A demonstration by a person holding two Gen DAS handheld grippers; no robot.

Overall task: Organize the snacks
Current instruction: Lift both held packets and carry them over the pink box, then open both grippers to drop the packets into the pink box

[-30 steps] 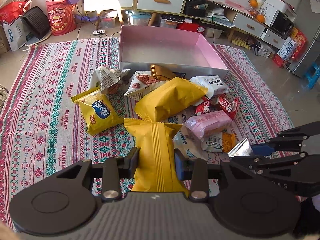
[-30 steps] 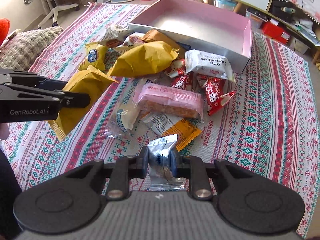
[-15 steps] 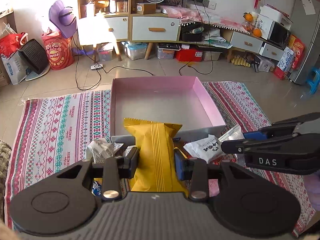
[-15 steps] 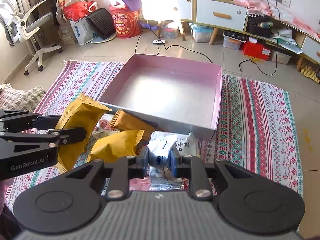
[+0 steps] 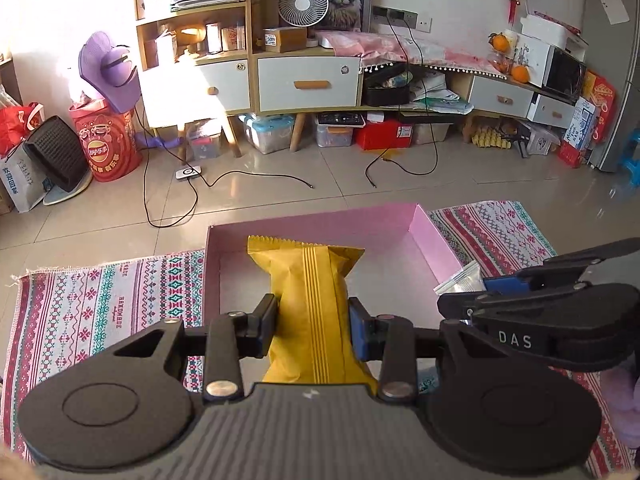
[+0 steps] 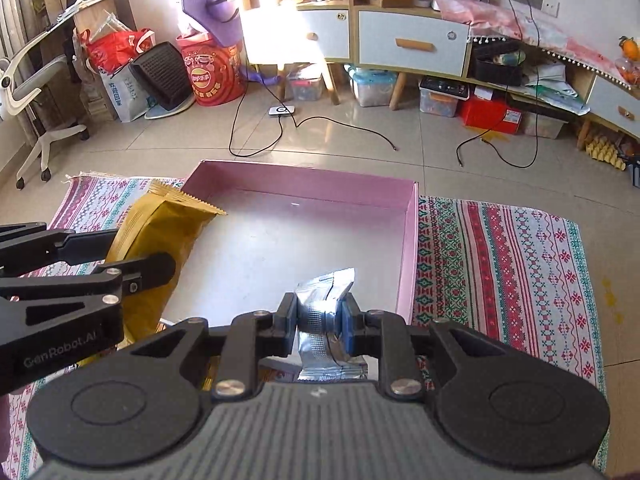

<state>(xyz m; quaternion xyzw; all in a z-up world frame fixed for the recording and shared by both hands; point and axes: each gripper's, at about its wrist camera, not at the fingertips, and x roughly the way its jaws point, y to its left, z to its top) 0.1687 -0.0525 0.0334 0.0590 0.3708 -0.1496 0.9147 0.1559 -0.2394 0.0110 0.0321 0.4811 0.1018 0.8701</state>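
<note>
both fingers clamp packets lengthwise, pointing ahead over pink box (image 6: 408,248): yellow (image 5: 312,312), silver (image 6: 324,316).

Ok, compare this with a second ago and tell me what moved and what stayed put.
Both grippers rose from the snack pile and travelled forward to the pink box. The left gripper now holds the yellow packet over the box's left part; the right gripper holds the silver packet over its right part. Nothing was grasped or released: both grips are unchanged. The box and the patterned rug stayed put.

Pink box (image 6: 304,236) floor lies bare, open from above.
</note>
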